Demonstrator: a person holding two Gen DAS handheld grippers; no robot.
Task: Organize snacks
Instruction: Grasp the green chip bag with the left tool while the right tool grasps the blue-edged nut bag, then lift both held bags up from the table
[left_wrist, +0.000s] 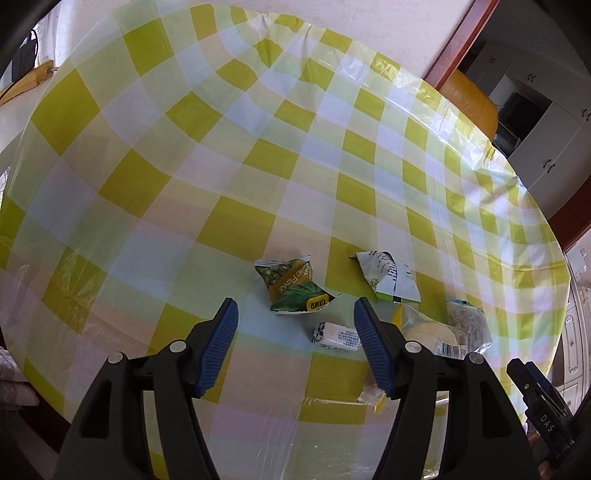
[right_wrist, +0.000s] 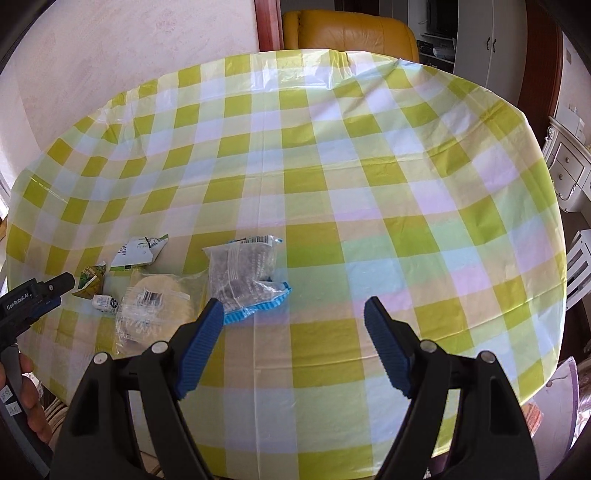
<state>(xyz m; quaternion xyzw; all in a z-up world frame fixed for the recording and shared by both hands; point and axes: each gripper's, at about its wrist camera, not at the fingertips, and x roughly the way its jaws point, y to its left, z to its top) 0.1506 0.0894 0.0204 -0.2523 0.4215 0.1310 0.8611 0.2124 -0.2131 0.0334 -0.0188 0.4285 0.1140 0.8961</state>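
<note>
**Five snack packets on the checked cloth, both grippers spread and empty**

Five snacks lie clustered near the front edge of the table, on its green-and-white checked tablecloth (right_wrist: 332, 177). One green leaf-print packet (left_wrist: 293, 290) reads "Flavor". One torn white-and-green wrapper (left_wrist: 389, 277) lies just beyond and to its right. One small white wrapped candy (left_wrist: 336, 334) sits nearest the left gripper (left_wrist: 295, 350), between its blue pads. One clear bag of pale round wafers (right_wrist: 157, 306) rests beside one clear, blue-edged bag of dark pieces (right_wrist: 245, 277); these two touch.

The left gripper hovers above the candy, jaws wide apart, holding nothing. The right gripper (right_wrist: 293, 349) hangs over bare cloth, jaws equally wide, its left pad just beside the blue-edged bag. One yellow leather chair (right_wrist: 351, 31) stands behind the table.
</note>
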